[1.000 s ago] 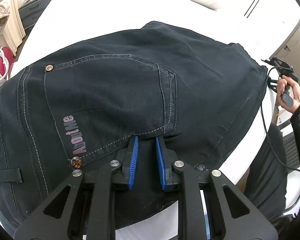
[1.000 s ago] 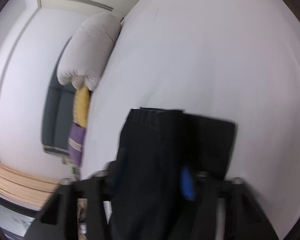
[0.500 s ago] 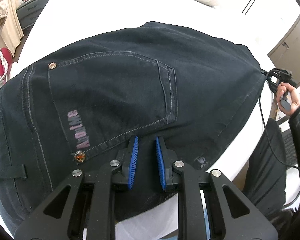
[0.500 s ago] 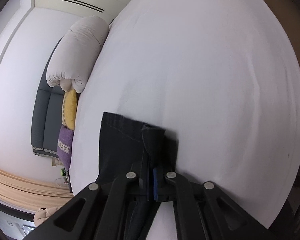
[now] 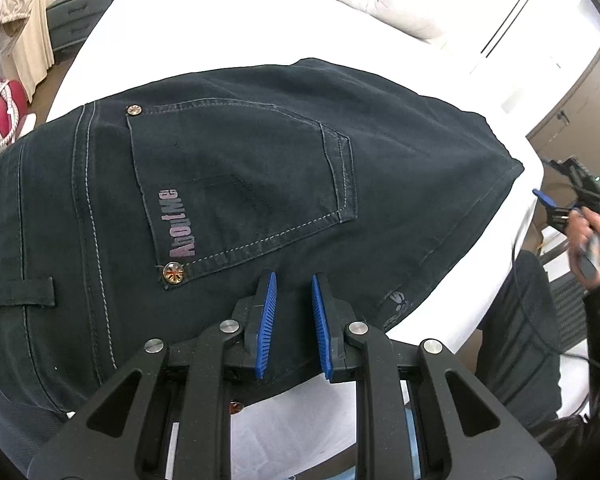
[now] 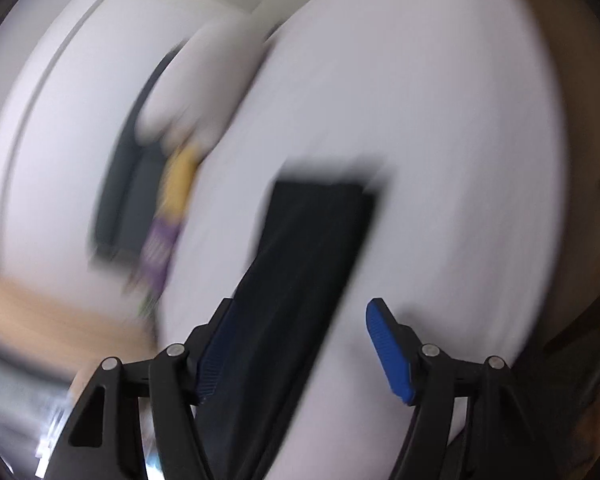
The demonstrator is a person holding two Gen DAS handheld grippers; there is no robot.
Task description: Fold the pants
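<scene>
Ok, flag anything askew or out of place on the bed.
Nothing stands out. The black jeans lie flat on the white bed, back pocket up, no obvious bunching. The right wrist view is motion-blurred, so the trouser leg there can't be checked closely.

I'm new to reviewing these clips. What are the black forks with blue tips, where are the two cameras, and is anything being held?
No robot here: a person holds a two-finger gripper in each hand, with a fisheye camera on each looking along the fingers. The left wrist view shows the left gripper open, its blue pads apart, just above dark jeans lying back pocket up on a white bed. At that picture's right edge you see the person's right hand with its tool. The right wrist view is motion-blurred: the right gripper is open wide, and a pant leg lies on the bed between its fingers. Neither gripper is clamped on anything.
</scene>
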